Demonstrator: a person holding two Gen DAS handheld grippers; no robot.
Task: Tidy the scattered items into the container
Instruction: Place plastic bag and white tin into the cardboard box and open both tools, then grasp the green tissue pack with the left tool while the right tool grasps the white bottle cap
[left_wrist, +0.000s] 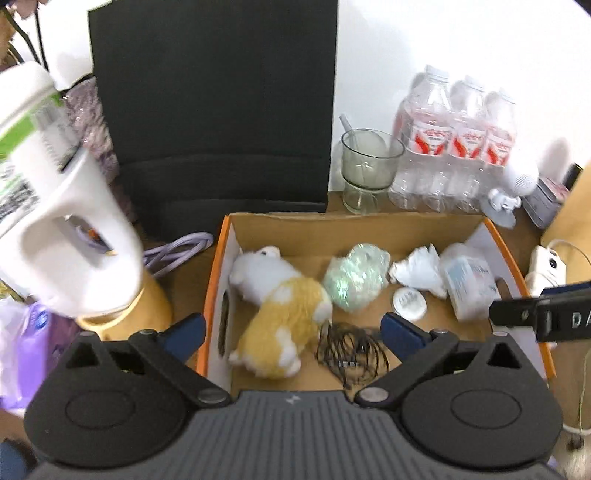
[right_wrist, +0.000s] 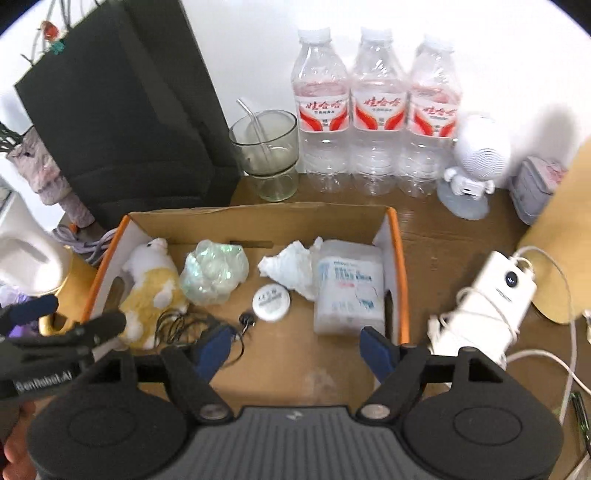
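Sitting on the tabletop (right_wrist: 461, 240), the cardboard box (right_wrist: 258, 218) holds everything; a plush toy (right_wrist: 151, 291) lies at its left edge, a plastic tub (right_wrist: 349, 291) at its right edge, a tangled black cord (left_wrist: 351, 350) near the front; the left gripper (left_wrist: 291, 328) and right gripper (right_wrist: 297, 347) hover above, both spread and empty.

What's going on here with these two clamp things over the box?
A person is tidying small items into a cardboard box with a handheld gripper in each hand. Both the left gripper and the right gripper hang open and empty above the box. Inside lie a plush toy, a shiny crumpled wrapper, a tissue, a round tin, a cotton swab pack and tangled black earphones.
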